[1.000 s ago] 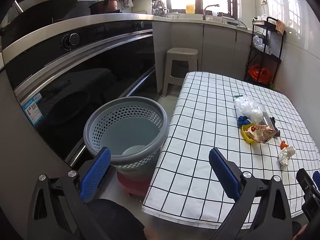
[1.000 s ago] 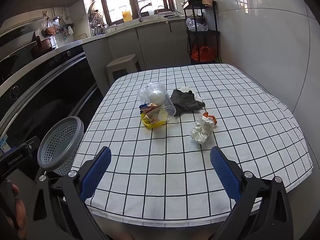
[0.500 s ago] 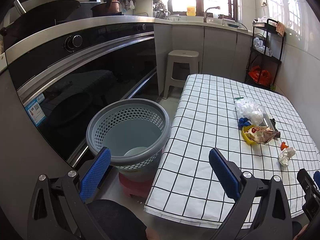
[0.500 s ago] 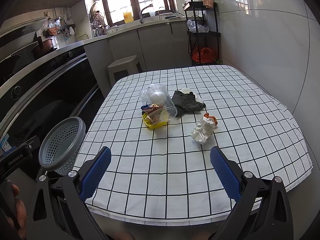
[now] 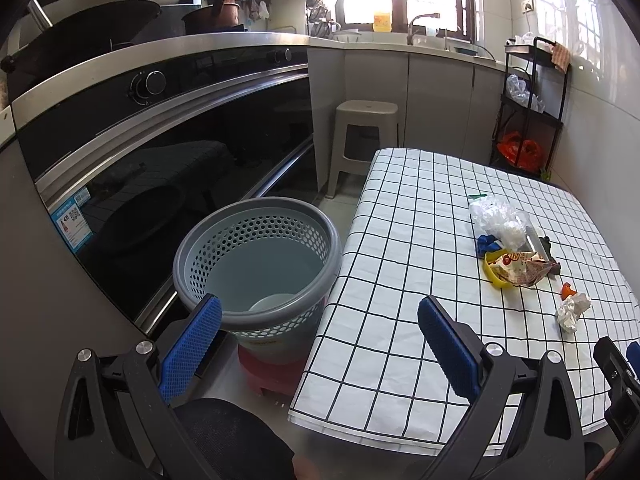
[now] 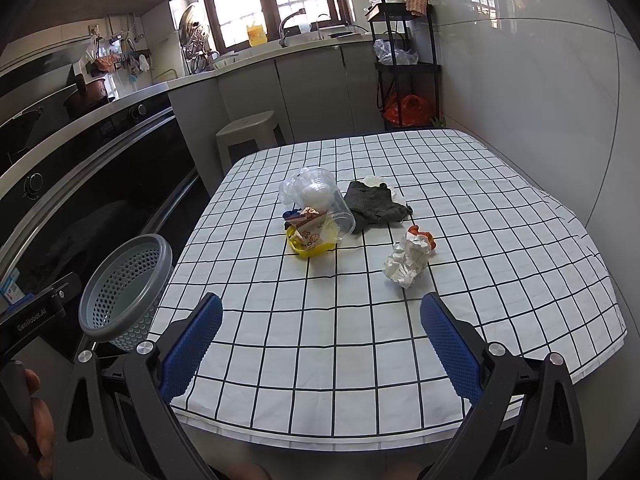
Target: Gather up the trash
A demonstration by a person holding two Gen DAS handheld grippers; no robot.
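Right wrist view, crumpled paper [image 6: 407, 261], perforated grey basket [image 6: 124, 284], both grippers' fingers apart.

Both claws were just hanging in the air with nothing in them. The left claw [image 5: 318, 346] was spread wide, its two blue ridged pads [image 5: 191, 346] far apart and angled outward on the black arms. Same deal with the right claw [image 6: 318, 346]: wide apart, blue pads [image 6: 450, 346] clear of everything, level and pointing forward. From the right camera you could see the left unit's black body off at the left edge, with the person's hand [image 6: 34, 424] wrapped around its handle, fingers curled. The right unit's black corner poked into the left camera's lower right.
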